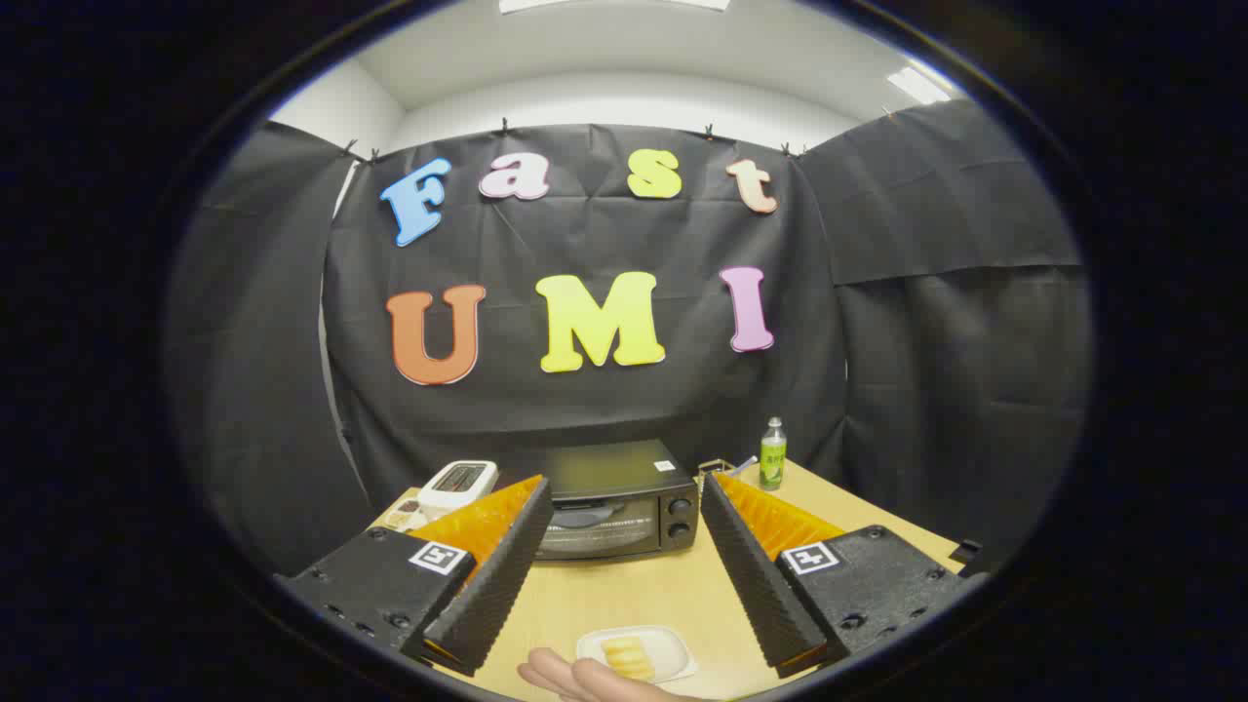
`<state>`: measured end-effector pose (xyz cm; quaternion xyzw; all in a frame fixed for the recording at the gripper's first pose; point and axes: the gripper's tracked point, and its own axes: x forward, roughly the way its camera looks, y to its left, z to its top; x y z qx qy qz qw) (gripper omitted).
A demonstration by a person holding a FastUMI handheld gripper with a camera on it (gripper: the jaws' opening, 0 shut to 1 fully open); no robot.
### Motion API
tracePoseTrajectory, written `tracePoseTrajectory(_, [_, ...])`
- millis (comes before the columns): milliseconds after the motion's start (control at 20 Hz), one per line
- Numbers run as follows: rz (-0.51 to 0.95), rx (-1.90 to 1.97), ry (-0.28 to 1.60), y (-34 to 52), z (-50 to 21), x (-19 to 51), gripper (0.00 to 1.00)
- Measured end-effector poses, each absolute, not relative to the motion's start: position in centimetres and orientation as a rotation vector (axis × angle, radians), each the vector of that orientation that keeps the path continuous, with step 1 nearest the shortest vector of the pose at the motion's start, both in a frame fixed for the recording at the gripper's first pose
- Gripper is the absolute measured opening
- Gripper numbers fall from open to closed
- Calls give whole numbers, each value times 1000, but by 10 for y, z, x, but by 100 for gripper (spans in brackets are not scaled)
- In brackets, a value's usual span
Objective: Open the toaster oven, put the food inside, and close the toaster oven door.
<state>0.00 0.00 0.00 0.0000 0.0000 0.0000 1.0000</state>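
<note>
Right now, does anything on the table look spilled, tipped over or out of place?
Nothing stands out. The black toaster oven sits squarely with its door shut, the green bottle stands upright, and the yellow food lies on its white tray by a hand. The open gripper holds nothing.

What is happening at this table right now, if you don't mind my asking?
A person is holding a gripper above a wooden table, its fingers open and holding nothing. Beyond them sits a black toaster oven with its door closed. Between the fingers, nearer the camera, a hand rests beside a small white dish of pale food. Nothing is loaded yet.
</note>
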Motion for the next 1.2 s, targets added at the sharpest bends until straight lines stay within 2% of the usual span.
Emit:
tracePoseTrajectory(700, [30, -42, -2, 17, -12, 11, 100])
tracePoseTrajectory(1200, [52, -67, -18, 48, -46, 133, 100])
